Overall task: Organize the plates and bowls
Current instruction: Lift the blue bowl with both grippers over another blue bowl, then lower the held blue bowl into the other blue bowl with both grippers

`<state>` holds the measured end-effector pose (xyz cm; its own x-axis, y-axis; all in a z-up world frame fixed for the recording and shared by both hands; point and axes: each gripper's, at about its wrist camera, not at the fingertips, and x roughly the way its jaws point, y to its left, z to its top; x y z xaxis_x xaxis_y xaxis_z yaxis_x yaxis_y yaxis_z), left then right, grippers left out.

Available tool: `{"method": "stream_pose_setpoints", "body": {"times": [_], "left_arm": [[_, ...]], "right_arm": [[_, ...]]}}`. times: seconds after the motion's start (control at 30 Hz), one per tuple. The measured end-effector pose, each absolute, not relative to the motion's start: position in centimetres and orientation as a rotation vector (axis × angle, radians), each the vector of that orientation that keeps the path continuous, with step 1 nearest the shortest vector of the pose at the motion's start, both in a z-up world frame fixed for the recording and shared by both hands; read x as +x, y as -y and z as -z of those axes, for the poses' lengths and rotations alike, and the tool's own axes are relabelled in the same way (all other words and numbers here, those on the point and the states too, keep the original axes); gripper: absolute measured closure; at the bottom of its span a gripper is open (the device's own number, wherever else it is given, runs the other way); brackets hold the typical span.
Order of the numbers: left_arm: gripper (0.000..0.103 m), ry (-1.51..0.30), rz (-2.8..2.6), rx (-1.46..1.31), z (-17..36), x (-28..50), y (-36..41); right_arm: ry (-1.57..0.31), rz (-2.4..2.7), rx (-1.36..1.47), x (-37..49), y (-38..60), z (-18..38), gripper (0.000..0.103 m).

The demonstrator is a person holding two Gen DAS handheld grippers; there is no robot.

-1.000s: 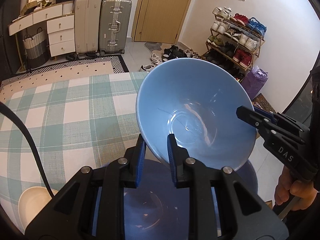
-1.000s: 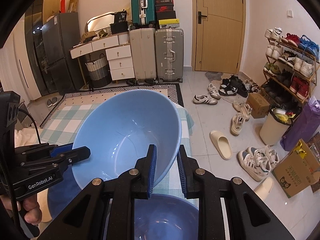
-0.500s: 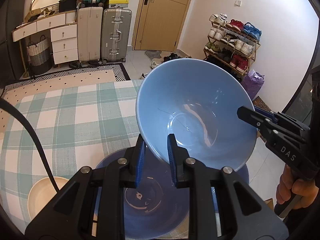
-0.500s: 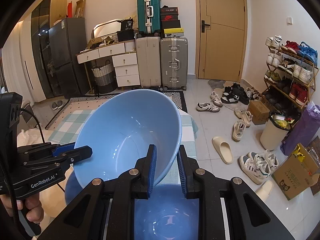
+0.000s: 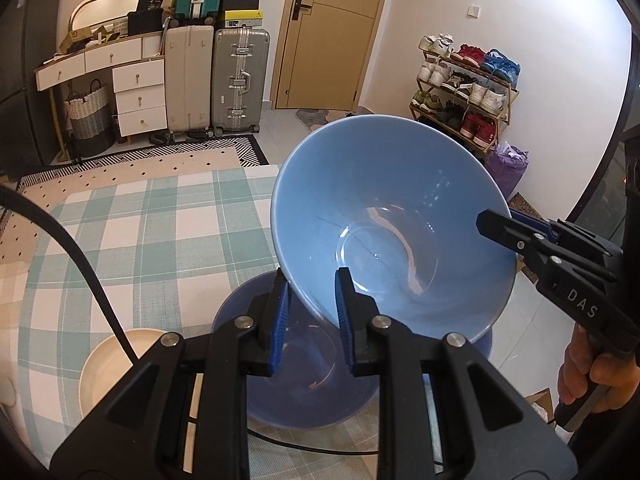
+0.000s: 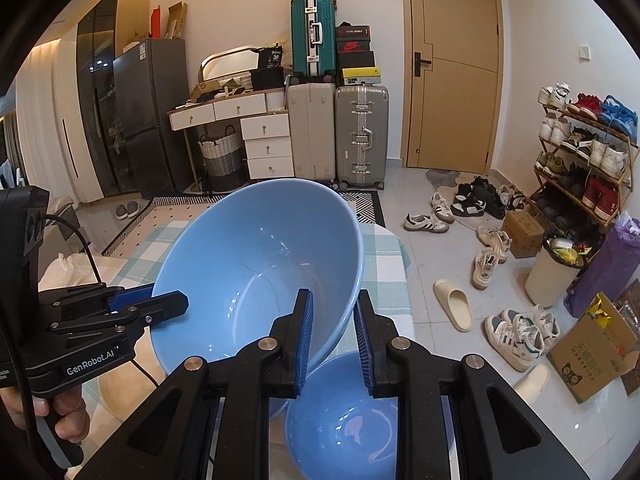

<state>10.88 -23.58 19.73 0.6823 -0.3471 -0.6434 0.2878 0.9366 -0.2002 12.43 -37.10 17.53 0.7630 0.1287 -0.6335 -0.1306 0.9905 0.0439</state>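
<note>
Large blue bowl (image 5: 392,220) pinched at opposite rims by left gripper (image 5: 311,312) and right gripper (image 6: 331,334), both clamped tight, tilted in air directly above second blue bowl (image 5: 312,384) on checked bench (image 5: 152,232).

Even, warm indoor light, fairly bright; ceiling cove strip (image 6: 100,8) glows at upper left in right wrist view. Soft white glare streaks inside the held bowl (image 5: 384,216). Lower bowl (image 5: 312,364) sits in shadow. Strong fisheye bending, black vignette corners. Focus sharp, no motion blur.
</note>
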Motion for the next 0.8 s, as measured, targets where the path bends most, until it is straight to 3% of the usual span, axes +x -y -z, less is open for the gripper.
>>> {"method": "stream_pose_setpoints", "body": {"times": [0.47, 0.8], "left_arm": [[0.084, -0.745, 0.305, -0.082, -20.9, 4.8, 19.9], [0.084, -0.778, 0.273, -0.083, -18.7, 4.7, 18.3]], "right_arm": [[-0.708, -0.190, -0.002, 9.7, 33.5, -17.0, 0.082], [-0.734, -0.218, 0.005, 9.6, 31.8, -15.0, 0.082]]}}
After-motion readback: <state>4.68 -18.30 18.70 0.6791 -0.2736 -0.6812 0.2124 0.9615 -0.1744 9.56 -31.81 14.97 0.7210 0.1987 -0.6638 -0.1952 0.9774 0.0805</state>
